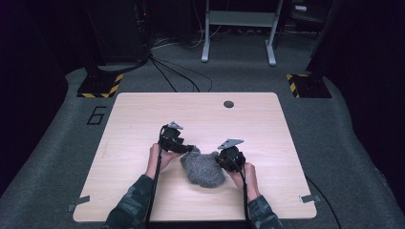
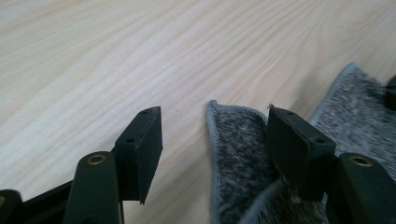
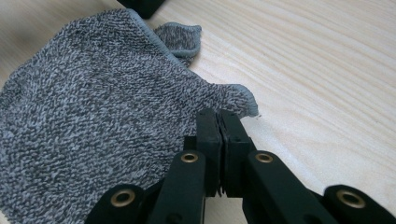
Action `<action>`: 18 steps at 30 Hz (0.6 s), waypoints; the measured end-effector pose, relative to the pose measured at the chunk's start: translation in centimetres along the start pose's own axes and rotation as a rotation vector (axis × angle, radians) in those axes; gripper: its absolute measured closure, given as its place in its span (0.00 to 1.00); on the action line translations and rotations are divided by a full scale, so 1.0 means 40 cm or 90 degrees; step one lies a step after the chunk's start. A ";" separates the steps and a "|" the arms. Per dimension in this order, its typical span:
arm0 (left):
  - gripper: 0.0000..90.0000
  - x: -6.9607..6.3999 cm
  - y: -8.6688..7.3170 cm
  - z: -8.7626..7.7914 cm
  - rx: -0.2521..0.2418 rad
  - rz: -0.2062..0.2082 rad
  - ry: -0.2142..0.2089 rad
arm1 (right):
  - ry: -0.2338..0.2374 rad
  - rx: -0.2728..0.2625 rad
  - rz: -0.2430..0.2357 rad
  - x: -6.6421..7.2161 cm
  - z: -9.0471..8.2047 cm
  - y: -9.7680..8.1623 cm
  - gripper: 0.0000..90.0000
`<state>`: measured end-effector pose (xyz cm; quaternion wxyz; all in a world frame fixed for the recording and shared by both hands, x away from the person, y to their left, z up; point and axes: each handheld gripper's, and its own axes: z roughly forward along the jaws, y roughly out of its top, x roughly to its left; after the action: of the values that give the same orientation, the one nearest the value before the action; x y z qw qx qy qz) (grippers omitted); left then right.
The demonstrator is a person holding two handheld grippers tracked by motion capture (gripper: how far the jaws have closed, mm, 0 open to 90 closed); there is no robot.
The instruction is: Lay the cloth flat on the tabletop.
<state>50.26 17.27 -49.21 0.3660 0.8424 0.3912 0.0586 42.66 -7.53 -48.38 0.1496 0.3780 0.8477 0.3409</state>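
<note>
High view: a grey cloth point(image 1: 203, 168) lies rumpled on the worktop point(image 1: 143, 124), near its front edge, between the two hands. The left hand-held gripper point(image 1: 190, 149) sits at the cloth's upper left corner, the right hand-held gripper point(image 1: 220, 161) at its right edge. The work looks like folding or spreading the cloth; to do it well, keep the right pinch firm while the left takes a fresh bite on a hem, not on a loose bulge.

Left gripper view: the left hand-held gripper point(image 2: 215, 140) has its jaws spread, pads off the cloth point(image 2: 238, 163); a folded corner with a stitched hem lies between them on pale, wood-grained laminate.

Right gripper view: the right hand-held gripper point(image 3: 219, 128) is pressed together, pinching the cloth point(image 3: 93, 121) at its hemmed edge. The fabric is a nubbly, speckled grey knit, soft and limp.
</note>
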 end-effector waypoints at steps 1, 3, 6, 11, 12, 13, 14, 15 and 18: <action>0.41 -0.002 -0.001 0.008 0.001 0.000 -0.003 | 0.001 0.000 0.000 0.000 0.000 0.000 0.98; 0.42 -0.007 -0.002 0.021 0.014 0.013 0.001 | -0.002 -0.003 0.001 0.001 0.003 0.000 0.98; 0.49 -0.016 -0.006 0.032 0.024 0.020 0.007 | -0.002 0.002 0.001 0.002 0.006 0.000 0.98; 0.66 -0.040 -0.017 0.046 0.036 0.051 0.028 | -0.002 -0.007 0.000 0.002 0.006 0.000 0.98; 0.69 -0.044 -0.018 0.046 0.034 0.057 0.033 | -0.001 -0.005 0.002 0.002 0.007 -0.001 0.98; 0.74 -0.044 -0.018 0.046 0.034 0.057 0.033 | 0.000 -0.003 0.006 0.002 0.007 -0.001 0.98; 0.79 -0.049 -0.020 0.045 0.038 0.073 0.039 | 0.000 -0.004 0.005 0.001 0.007 -0.001 0.98; 0.83 -0.051 -0.022 0.046 0.035 0.070 0.035 | 0.000 -0.005 0.002 -0.001 0.006 -0.001 0.99; 0.95 -0.053 -0.025 0.046 0.032 0.078 0.038 | 0.000 -0.010 0.005 -0.004 0.002 -0.002 0.99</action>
<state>48.89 15.14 -50.81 0.3288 0.8714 0.3512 0.0961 42.77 -7.62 -48.49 0.1514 0.3805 0.8434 0.3480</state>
